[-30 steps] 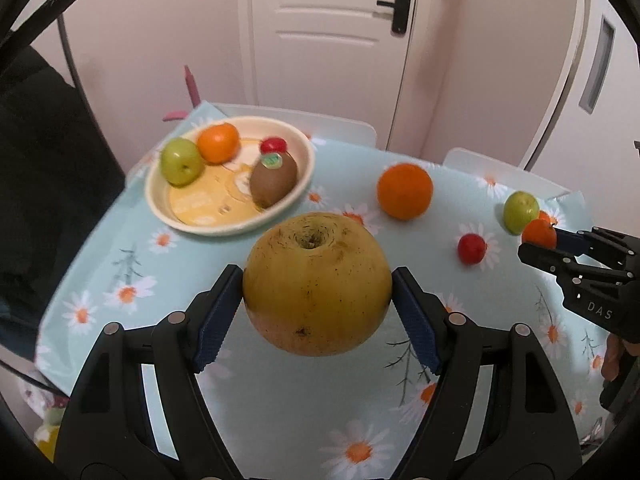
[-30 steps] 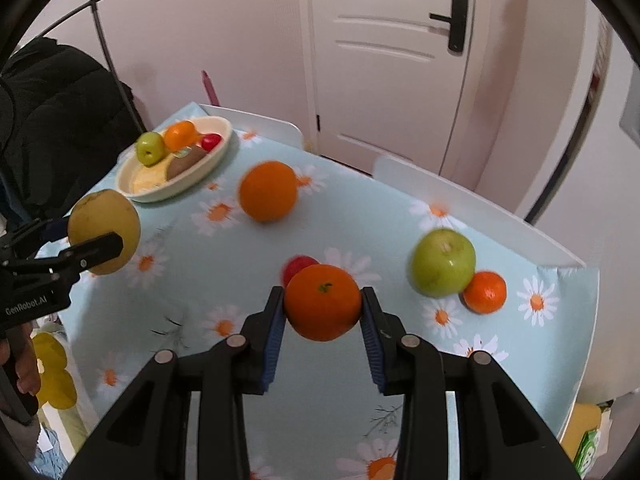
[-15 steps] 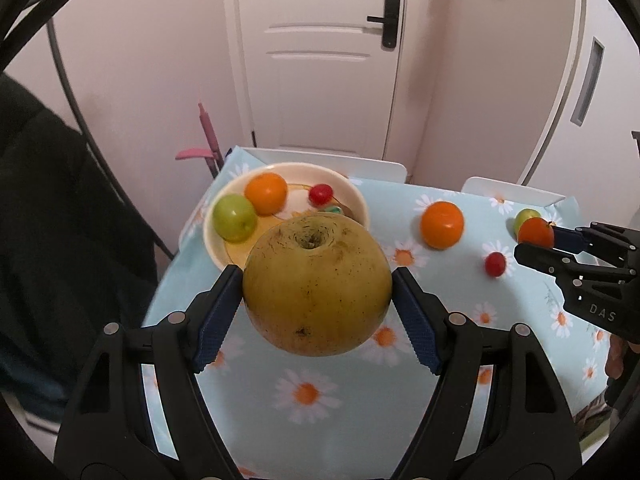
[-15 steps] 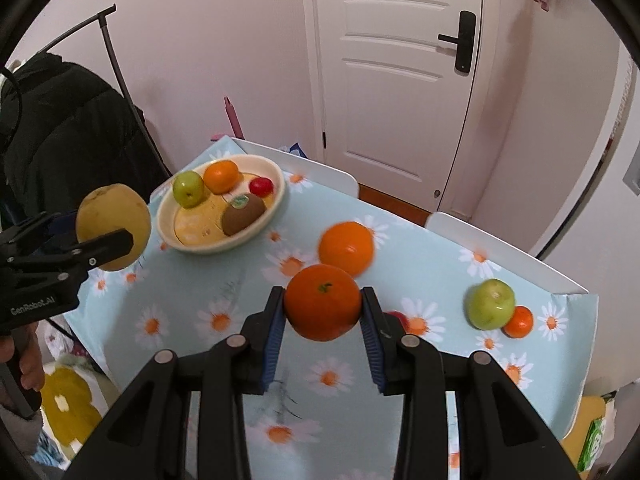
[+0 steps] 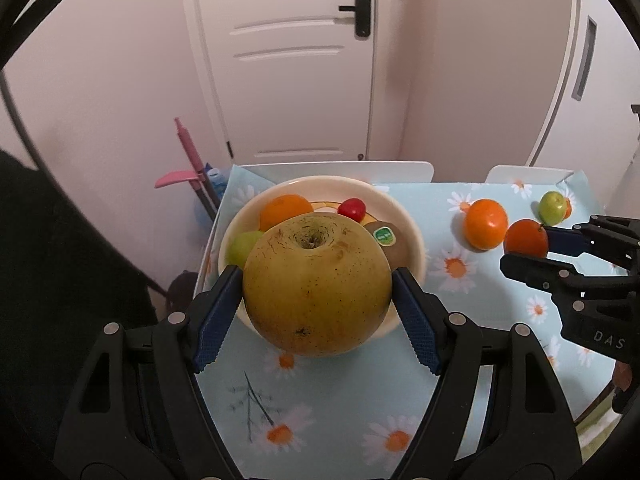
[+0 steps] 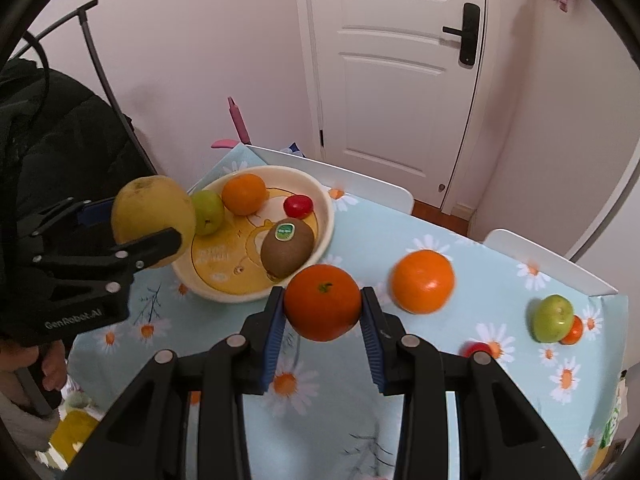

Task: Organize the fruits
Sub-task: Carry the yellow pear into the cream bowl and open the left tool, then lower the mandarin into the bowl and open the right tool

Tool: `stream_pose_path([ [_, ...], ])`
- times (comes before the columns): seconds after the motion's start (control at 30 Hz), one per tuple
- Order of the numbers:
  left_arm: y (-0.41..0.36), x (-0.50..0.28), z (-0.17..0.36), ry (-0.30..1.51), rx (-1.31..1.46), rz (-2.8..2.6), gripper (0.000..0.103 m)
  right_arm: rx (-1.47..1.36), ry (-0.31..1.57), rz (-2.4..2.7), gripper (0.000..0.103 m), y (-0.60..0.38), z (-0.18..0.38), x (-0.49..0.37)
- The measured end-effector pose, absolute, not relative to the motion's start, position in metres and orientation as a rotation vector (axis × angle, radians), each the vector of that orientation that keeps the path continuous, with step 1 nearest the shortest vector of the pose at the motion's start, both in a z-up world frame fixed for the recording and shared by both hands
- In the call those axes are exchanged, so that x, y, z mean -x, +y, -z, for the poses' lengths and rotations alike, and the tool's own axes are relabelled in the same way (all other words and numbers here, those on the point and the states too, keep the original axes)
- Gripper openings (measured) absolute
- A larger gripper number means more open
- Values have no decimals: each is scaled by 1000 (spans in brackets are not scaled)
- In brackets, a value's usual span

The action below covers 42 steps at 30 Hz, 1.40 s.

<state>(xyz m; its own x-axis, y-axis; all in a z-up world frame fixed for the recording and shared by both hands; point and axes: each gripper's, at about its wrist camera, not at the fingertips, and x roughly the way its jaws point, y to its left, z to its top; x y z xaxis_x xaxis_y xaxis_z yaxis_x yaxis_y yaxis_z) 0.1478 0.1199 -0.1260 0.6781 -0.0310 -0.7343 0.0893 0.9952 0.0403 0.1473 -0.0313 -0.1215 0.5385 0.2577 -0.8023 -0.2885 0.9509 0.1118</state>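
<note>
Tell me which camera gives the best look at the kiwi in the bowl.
The right wrist view: the kiwi lies fully exposed in the bowl, sticker up. In the left wrist view the big yellow fruit held by the left tool hides most of it; only its stickered end peeks out.

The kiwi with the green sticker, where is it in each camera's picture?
Left wrist view: the kiwi peeks out at centre, just right of the big yellow pear that hides most of it.
Right wrist view: the kiwi lies in full sight, left of centre, at the near right side of the bowl.
Shared landmark: the cream bowl holding it, with the small red fruit behind the kiwi.
</note>
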Motion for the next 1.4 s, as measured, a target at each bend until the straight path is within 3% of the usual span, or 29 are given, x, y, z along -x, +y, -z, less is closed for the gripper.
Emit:
stream_pose_path([
  [0.43,119,-197,167,844,-146,148,81,7,1005,-252,34,-15,147,-174],
  [0.83,106,-204,167,790,-216,169,78,-11,1013,-210,34,-23,151,-178],
  [0.9,105,-204,159,771,-219,169,88,-14,1009,-208,34,-24,148,-177],
  [0.93,106,-203,155,765,-214,164,103,-12,1008,-209,34,-25,147,-177],
  [1.4,143,-160,134,785,-136,32,103,20,988,-295,34,-17,129,-170],
])
